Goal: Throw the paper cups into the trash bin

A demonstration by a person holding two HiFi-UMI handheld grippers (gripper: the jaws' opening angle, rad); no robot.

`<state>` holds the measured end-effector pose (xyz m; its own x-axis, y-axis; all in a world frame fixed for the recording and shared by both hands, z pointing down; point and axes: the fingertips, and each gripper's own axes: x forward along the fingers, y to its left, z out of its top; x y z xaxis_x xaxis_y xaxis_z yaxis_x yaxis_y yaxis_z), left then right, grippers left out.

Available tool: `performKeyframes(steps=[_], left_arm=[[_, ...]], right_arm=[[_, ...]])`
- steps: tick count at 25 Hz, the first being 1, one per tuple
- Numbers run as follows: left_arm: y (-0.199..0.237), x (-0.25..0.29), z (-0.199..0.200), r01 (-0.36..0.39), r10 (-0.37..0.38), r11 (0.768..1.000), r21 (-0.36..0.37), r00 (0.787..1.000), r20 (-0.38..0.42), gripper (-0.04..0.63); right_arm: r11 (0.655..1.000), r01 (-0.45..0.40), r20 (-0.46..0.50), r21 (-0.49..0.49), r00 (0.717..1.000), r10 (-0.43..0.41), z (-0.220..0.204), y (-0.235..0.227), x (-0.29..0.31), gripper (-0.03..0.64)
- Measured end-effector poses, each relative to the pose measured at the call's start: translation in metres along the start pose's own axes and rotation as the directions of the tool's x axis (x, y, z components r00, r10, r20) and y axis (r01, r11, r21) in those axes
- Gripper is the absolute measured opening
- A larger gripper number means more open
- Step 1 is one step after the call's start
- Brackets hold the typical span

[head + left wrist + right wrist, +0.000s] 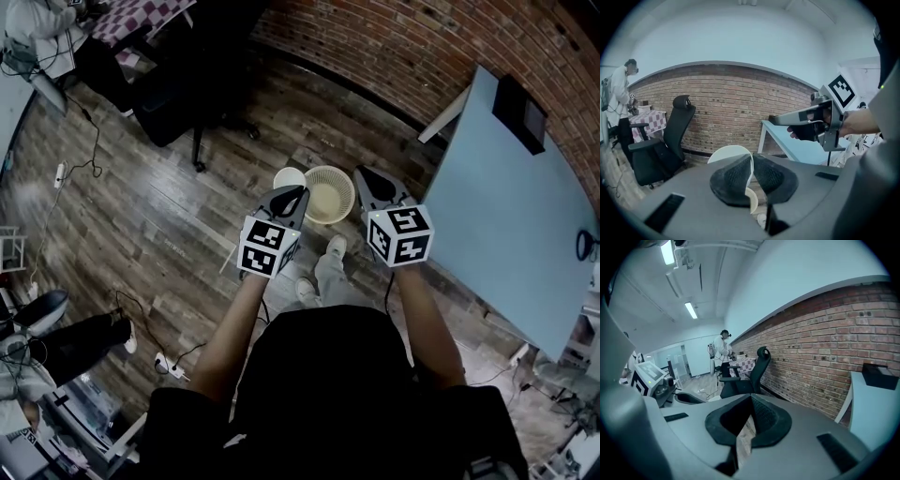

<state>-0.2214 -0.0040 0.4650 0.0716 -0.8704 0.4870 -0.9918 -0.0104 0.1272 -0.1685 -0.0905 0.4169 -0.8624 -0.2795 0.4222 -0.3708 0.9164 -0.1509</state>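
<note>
Paper cup, pinched in left tool, hangs at trash bin's nine o'clock; next, carry over and release. Right tool closed, empty.

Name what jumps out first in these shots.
The left tongs pinch a white paper cup by its rim, just left of the cream mesh trash bin on the wooden floor, mid-frame in the head view. The right tongs, shut and empty, hang at the bin's right. A pale blue table fills the right.
</note>
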Motion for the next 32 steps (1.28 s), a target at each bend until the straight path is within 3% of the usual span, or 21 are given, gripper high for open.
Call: performKeyframes(steps=[14,23,32], left_arm=[[0.007,0.076,0.035,0.03,-0.03,1.0,-0.003,0.999,-0.03,0.025],[0.003,0.095,0.058,-0.002,0.005,0.999,0.034,0.998,-0.061,0.025],[0.02,0.106,0.073,-0.009,0.012,0.998,0.06,0.999,-0.047,0.025]], right_arm=[[0.999,0.015,-0.015,0.047,1.0,-0.014,0.014,-0.078,0.039,0.005],[0.995,0.021,-0.007,0.102,1.0,-0.021,0.005,-0.124,0.043,0.005],[0.991,0.029,-0.009,0.128,1.0,-0.028,0.008,-0.136,0.056,0.005]])
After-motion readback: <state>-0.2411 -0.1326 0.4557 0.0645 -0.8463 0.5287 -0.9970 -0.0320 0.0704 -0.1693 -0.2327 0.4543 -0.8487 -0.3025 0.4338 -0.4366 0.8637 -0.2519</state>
